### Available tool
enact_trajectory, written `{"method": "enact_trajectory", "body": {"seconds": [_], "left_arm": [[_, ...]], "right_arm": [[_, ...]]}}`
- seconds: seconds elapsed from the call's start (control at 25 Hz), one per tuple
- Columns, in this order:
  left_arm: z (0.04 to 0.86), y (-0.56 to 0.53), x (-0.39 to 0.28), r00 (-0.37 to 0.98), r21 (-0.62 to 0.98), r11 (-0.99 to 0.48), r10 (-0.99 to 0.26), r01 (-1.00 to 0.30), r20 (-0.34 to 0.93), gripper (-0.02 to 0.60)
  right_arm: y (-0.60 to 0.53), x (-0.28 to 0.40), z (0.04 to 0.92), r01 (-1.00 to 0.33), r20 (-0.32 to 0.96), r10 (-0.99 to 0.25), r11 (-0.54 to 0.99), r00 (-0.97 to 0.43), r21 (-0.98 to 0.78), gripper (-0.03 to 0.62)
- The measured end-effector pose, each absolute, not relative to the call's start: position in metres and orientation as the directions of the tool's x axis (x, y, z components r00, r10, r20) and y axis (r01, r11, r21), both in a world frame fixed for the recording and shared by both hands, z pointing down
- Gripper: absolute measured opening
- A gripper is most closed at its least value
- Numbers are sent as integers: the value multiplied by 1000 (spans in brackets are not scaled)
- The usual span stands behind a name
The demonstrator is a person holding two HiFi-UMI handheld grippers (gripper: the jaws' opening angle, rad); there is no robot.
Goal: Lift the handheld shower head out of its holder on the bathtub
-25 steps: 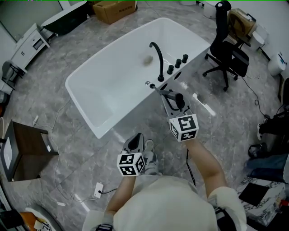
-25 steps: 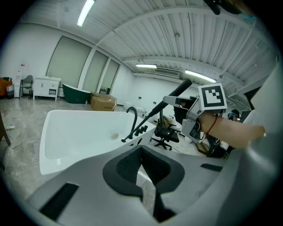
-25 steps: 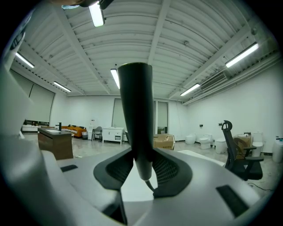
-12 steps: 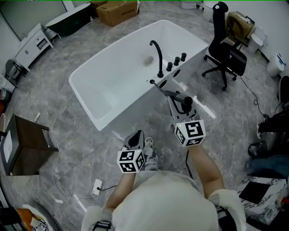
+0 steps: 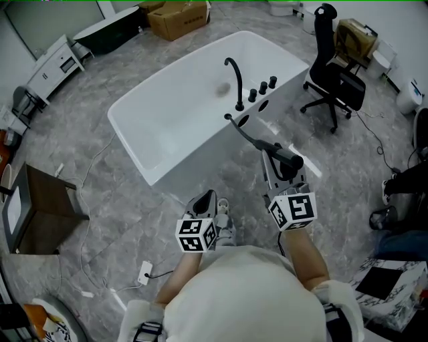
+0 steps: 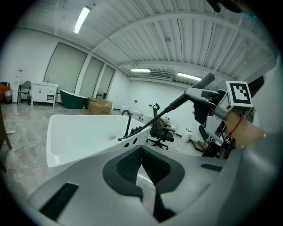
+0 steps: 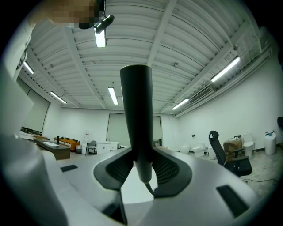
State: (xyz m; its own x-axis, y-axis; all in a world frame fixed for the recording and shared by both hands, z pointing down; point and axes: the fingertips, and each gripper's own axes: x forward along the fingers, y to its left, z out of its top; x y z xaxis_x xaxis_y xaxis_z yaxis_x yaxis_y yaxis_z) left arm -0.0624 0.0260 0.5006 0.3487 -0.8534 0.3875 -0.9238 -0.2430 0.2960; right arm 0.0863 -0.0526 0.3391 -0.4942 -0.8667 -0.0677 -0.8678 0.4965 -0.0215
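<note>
The black handheld shower head point(image 5: 285, 158) is out of its holder, and my right gripper point(image 5: 281, 165) is shut on its handle, off the tub's near side. Its black hose point(image 5: 246, 132) runs taut back to the deck of the white bathtub point(image 5: 137, 143), beside the curved black faucet point(image 5: 235, 83) and three black knobs point(image 5: 263, 87). In the right gripper view the shower head point(image 7: 136, 119) stands upright between the pads of the right gripper point(image 7: 142, 170). My left gripper point(image 5: 203, 200) hangs shut and empty over the floor; its own view shows the left gripper point(image 6: 142, 170), the bathtub point(image 6: 79, 132) and the lifted shower head point(image 6: 201, 84).
A black office chair point(image 5: 336, 72) stands right of the tub. A cardboard box point(image 5: 177, 16) and a white cabinet point(image 5: 53, 61) sit beyond it. A brown wooden unit point(image 5: 41, 208) is at the left, and a cable with a power strip point(image 5: 146, 272) lies on the grey floor.
My right gripper has drawn back from the tub and risen with the shower head, pulling the hose out longer. The left gripper has drifted back slightly, still shut.
</note>
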Motion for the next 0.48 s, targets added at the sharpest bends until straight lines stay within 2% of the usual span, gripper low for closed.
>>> {"method": "enact_trajectory", "body": {"seconds": [0.48], "left_arm": [[495,47,-56,354,279,-260,-858,-924,373,21]], "right_arm": [[6,106,313,-871,-143,-862,492,-486,-9,143]]}}
